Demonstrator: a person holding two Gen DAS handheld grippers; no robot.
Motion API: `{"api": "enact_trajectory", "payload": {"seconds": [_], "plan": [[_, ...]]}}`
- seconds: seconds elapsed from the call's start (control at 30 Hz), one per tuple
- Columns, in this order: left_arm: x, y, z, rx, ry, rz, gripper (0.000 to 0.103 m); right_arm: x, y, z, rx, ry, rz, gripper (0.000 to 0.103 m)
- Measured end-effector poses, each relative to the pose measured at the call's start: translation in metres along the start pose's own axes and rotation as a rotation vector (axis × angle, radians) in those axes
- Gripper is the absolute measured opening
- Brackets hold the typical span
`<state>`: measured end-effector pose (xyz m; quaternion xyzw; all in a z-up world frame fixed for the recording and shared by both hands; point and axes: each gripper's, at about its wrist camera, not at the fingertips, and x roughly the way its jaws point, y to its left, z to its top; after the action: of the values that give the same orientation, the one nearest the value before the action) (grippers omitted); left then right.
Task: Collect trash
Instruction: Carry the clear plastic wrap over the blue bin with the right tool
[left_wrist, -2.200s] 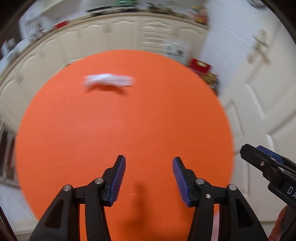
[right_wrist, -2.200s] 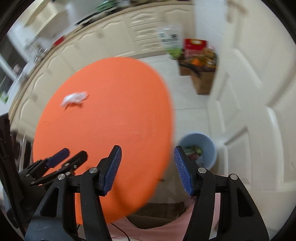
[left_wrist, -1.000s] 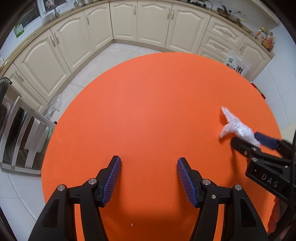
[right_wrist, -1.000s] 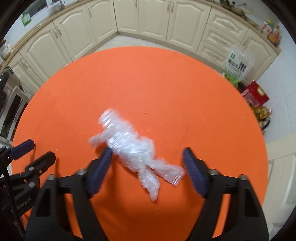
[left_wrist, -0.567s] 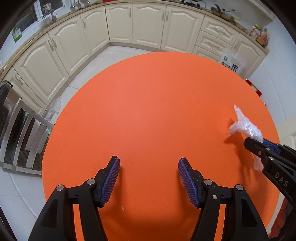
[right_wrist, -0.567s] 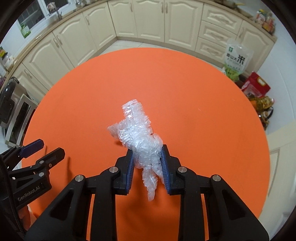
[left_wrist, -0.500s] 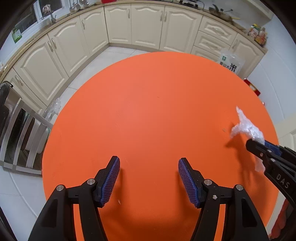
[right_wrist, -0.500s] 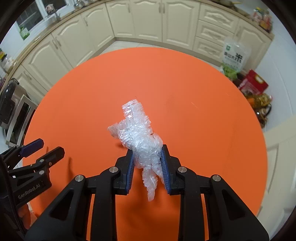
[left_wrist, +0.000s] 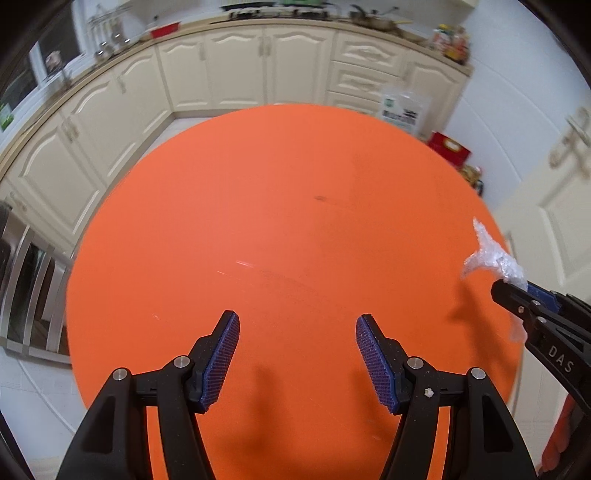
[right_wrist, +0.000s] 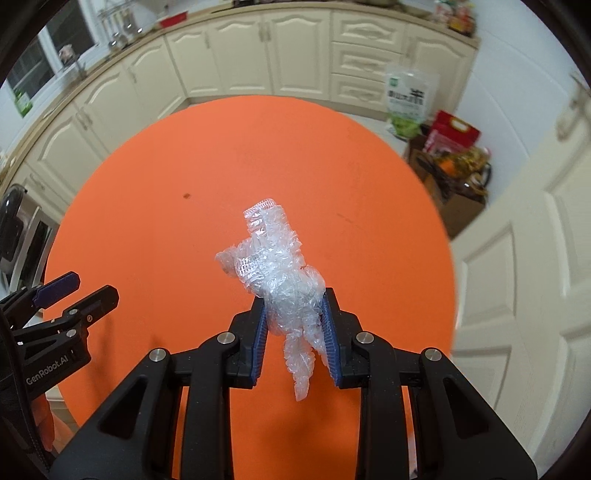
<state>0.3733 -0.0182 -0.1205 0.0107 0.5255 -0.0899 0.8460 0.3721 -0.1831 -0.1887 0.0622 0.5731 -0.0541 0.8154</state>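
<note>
One plastic wad (right_wrist: 275, 271), pinched in right gripper (right_wrist: 294, 332) above orange table (right_wrist: 155, 206). Left gripper (left_wrist: 297, 356) spread wide, holding nothing. Seen only from right: one box (right_wrist: 458, 173) of goods.

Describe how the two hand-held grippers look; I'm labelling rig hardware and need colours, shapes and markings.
Both are matte black plastic with triangular cut-outs, silver pivot screws and ribbed blue finger pads. The left hand-held gripper carries white "GenRobot.AI" lettering, seen from the right wrist view. The right hand-held gripper shows "DAS" on its side. No cables or sleeves visible.
</note>
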Motion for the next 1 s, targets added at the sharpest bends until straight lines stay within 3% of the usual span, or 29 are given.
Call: {"api": "enact_trajectory", "payload": {"seconds": [0.27,0.53,0.77,1.0], "plan": [[-0.023,-0.069,-0.038,0.131,-0.011,-0.063,0.062,-0.042,-0.076,-0.051,0.141,-0.065,-0.053,0.028],[-0.024,-0.139,-0.065,0.266,0.014,-0.108,0.062,-0.057,-0.151,-0.096,0.282,-0.077,-0.079,0.029],[-0.013,-0.182,-0.065,0.353,0.063,-0.135,0.062,-0.055,-0.199,-0.128,0.377,-0.050,-0.128,0.029],[0.017,-0.218,-0.048,0.387,0.123,-0.146,0.062,-0.029,-0.230,-0.134,0.420,0.006,-0.126,0.029]]}}
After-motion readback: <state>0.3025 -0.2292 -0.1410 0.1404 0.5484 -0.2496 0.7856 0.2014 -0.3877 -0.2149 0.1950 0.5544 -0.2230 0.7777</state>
